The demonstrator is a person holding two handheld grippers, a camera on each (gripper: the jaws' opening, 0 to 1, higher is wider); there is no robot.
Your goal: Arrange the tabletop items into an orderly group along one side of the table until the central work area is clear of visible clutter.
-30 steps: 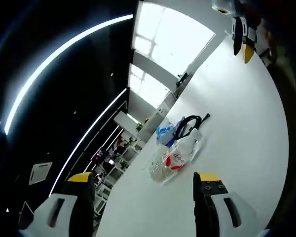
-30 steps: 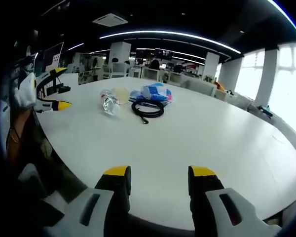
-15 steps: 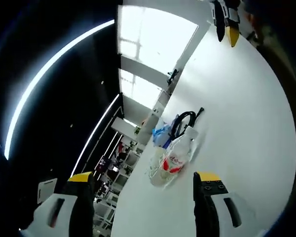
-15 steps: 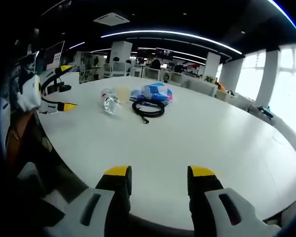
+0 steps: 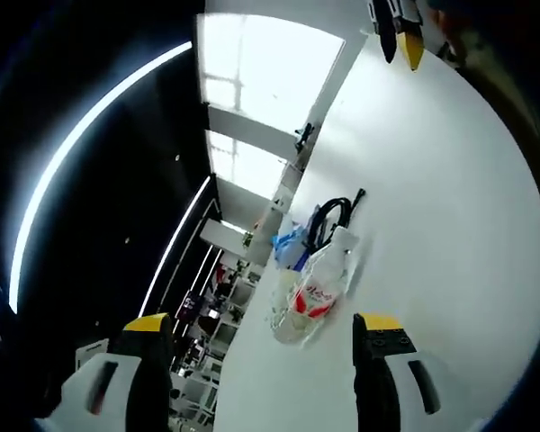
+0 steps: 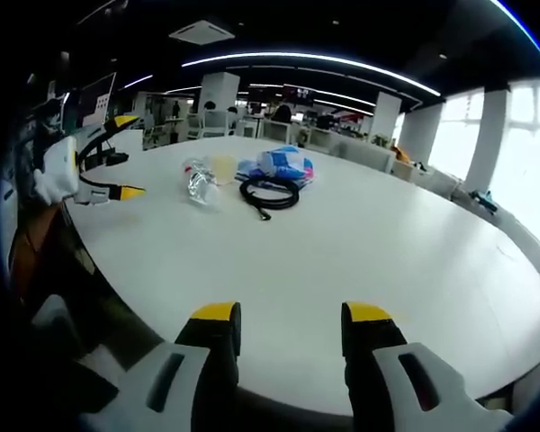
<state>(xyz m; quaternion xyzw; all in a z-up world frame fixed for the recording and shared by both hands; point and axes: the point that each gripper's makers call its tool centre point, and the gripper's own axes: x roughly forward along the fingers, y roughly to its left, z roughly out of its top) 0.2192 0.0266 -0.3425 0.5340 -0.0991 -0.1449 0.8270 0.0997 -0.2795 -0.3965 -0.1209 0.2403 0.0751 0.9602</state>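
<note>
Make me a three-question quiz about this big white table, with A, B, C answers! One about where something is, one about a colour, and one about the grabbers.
1. Where does the black cable lie?
A. right beside the blue packet
B. alone at the far edge
C. in a gripper

2. What colour are the tips of the right gripper?
A. green
B. yellow
C. pink

3. How is the left gripper?
A. shut on the plastic bottle
B. open, holding nothing
C. shut on the cable

Answers: 1 A, the coil lies against the packet on the white table. 2 B, both tips are yellow. 3 B, its jaws stand apart, the bottle lying ahead.
</note>
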